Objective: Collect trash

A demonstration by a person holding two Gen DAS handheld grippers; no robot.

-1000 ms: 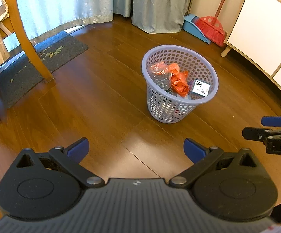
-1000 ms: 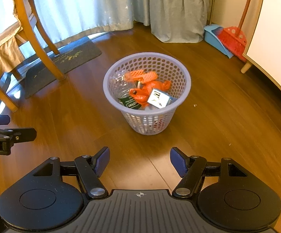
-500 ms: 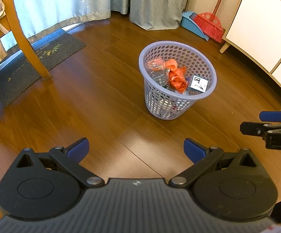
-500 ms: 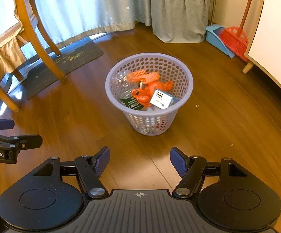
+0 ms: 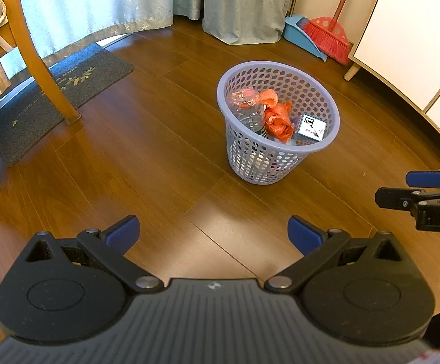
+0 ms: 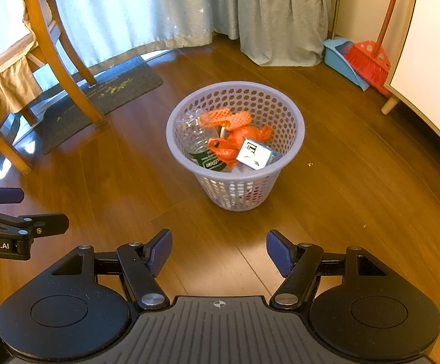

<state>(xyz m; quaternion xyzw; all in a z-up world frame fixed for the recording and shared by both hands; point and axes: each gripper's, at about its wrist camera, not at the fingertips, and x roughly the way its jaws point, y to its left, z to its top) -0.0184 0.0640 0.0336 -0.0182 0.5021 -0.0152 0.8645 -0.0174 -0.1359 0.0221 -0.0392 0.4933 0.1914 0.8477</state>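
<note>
1. At nine o'clock in the left wrist view, a wooden chair leg [image 5: 42,60] stands on the dark doormat [image 5: 59,97]; neither has shifted over the last second.
2. The left gripper [image 5: 212,235] hangs over bare wooden floor [image 5: 159,151] with its blue pads [image 5: 122,232] spread wide and nothing between them. It has drawn back a little, so the basket looks slightly farther off than a second ago.
3. At twelve o'clock, well ahead of both grippers, the lilac basket [image 5: 323,148] stands upright. It holds an orange plastic bag [image 5: 277,119], a clear bottle [image 6: 195,139] and a small white box [image 5: 311,127].
4. The right gripper [image 6: 218,250] is likewise spread apart and empty, and has backed off the same way.
5. At two o'clock a red broom [image 5: 326,35] and blue dustpan [image 5: 298,35] lean by the white cabinet [image 5: 402,39].
6. With both grippers empty and retreating, and only a few specks on the floor at three o'clock in the right wrist view, I judge the collecting essentially done.
</note>
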